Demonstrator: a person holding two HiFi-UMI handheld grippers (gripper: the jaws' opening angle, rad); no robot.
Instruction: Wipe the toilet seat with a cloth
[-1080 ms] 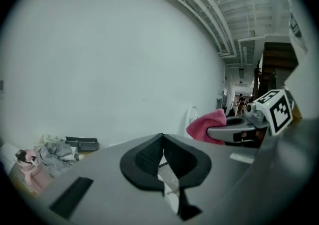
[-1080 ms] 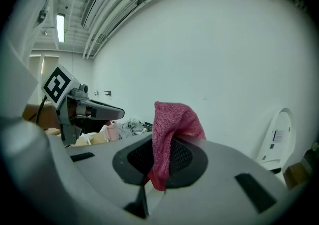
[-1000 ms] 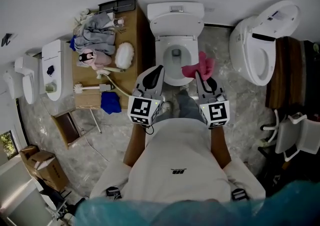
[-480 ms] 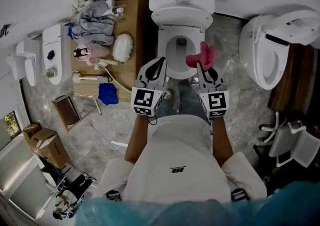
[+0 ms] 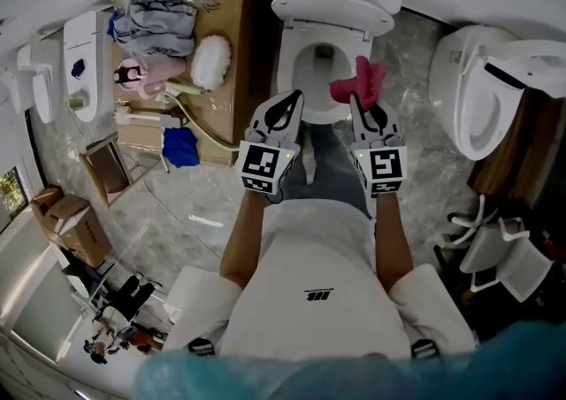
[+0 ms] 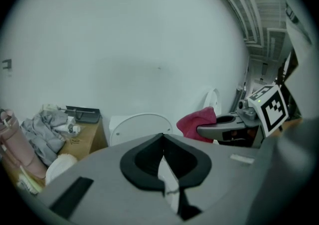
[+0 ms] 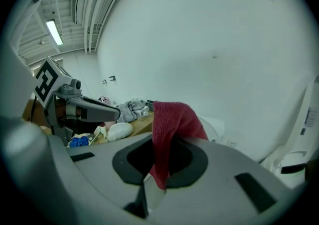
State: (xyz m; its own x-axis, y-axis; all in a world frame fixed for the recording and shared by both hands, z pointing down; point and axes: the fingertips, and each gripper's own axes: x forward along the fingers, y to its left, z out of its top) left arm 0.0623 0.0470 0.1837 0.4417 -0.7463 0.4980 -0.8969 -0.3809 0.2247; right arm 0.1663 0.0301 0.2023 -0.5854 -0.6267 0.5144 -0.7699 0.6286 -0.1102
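we hold the deep pink-red terry cloth (image 7: 170, 119) in the right gripper (image 5: 358, 109). its fingers (image 7: 189, 157) are pressed together on a fold near the cloth's lower edge, so most of the fabric bunches up and flops over the tips instead of hanging loose. we judge that grip is chosen to leave a thick wad out in front as the wiping face. in the head view the cloth sits over the right side of the white oval toilet seat (image 5: 294, 71), at the bowl's right rim. we cannot tell from any view whether it touches the seat or hangs just above it. the right gripper view looks out level at the white wall, which suggests the gripper is not tipped down onto the seat. the left gripper (image 5: 292, 99) rests near the seat's front left, its fingers (image 6: 149, 157) shut on each other with nothing between them. we take it to be parked there, near the work but out of the cloth's path. the cloth looks soft, dry and ribbed, crumpled into a rounded lump with one tail tucked down between the fingers. off to the left, a wooden surface (image 5: 232, 53) carries a heap of grey clothes (image 5: 164, 4), well apart from the bowl.
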